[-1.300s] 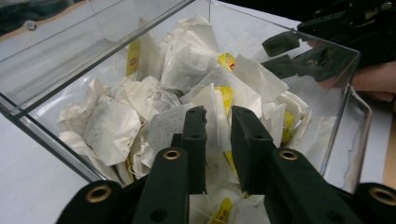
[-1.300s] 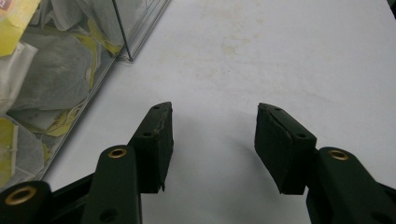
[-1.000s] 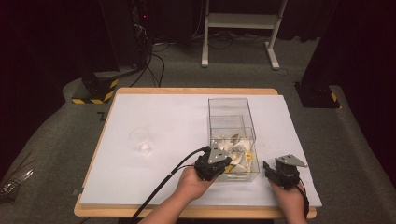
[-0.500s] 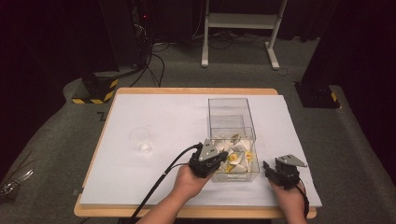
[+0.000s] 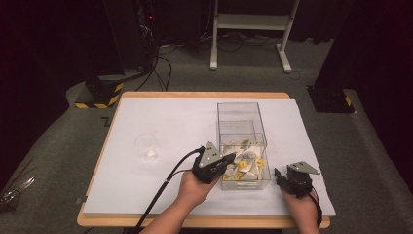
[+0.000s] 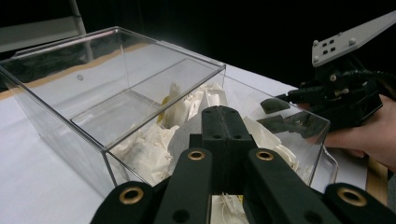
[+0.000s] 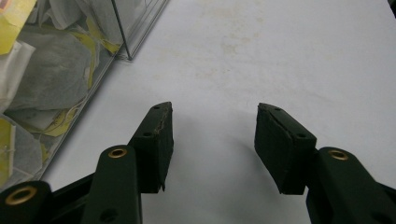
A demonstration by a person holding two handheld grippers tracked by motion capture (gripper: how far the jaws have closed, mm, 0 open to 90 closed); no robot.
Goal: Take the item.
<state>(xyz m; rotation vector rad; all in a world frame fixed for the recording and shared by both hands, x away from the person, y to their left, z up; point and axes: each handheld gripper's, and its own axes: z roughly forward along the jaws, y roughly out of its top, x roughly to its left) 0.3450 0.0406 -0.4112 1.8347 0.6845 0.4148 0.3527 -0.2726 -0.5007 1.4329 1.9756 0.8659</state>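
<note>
1. The table point(image 5: 160, 105) is a wooden top under a white sheet, and it stretches away from me toward a dark floor.

2. The clear plastic box point(image 5: 238, 117) stands on the white sheet, right of the middle. It is a long rectangle with no lid on it. Its long axis runs straight away from me, one short end near my hands and the other pointing to the far edge of the table.

3. The tea bags point(image 5: 246, 163) lie heaped in the near end of the box, white sachets with yellow tags. The far end of the box holds none.

4. My left gripper point(image 5: 229, 158) hangs over the near left corner of the box, its tip pointing right and away from me across the rim. In the left gripper view my two black jaws meet with no gap, just above the heap. A bit of white paper and thread point(image 6: 226, 205) shows low between the jaw arms, but I cannot tell whether I have hold of it.

5. My right gripper point(image 5: 277, 174) sits on the sheet just right of the box, apart from it. Its jaws stand about half open with bare sheet between them, holding nothing.

6. A small clear cup point(image 5: 145, 143) stands well to the left of the box.
</note>
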